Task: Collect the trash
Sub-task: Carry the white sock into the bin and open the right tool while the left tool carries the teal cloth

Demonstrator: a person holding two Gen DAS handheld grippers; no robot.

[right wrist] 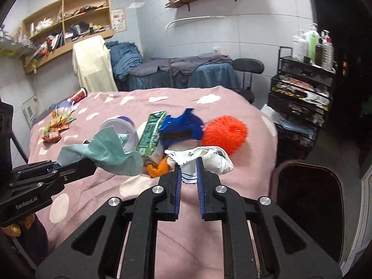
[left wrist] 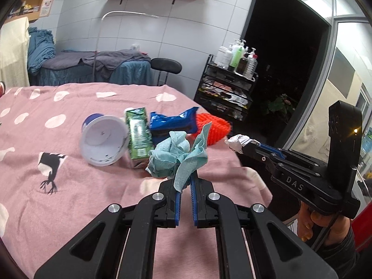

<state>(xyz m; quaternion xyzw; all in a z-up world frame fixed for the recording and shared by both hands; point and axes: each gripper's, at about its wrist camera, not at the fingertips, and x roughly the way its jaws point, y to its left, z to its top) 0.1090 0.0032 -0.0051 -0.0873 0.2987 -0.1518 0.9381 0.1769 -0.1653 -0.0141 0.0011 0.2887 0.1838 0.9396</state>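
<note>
My left gripper (left wrist: 185,181) is shut on a crumpled teal tissue (left wrist: 177,155) and holds it above the pink spotted bedcover (left wrist: 69,186). It also shows in the right wrist view (right wrist: 76,162) with the teal tissue (right wrist: 104,151). My right gripper (right wrist: 188,169) is shut on a crumpled white paper (right wrist: 209,158), near the bed's right edge. It shows in the left wrist view (left wrist: 243,145) holding the white paper (left wrist: 237,141). Behind lie a white cup (left wrist: 102,139), a green carton (left wrist: 138,137), a blue wrapper (left wrist: 174,122) and an orange mesh ball (left wrist: 214,127).
A dark bin (right wrist: 309,190) stands by the bed's right side. An orange peel (right wrist: 159,168) lies under the tissue. Snack wrappers (right wrist: 55,130) and a red can (right wrist: 79,95) lie at the far left. A black cart (right wrist: 302,93) holds bottles.
</note>
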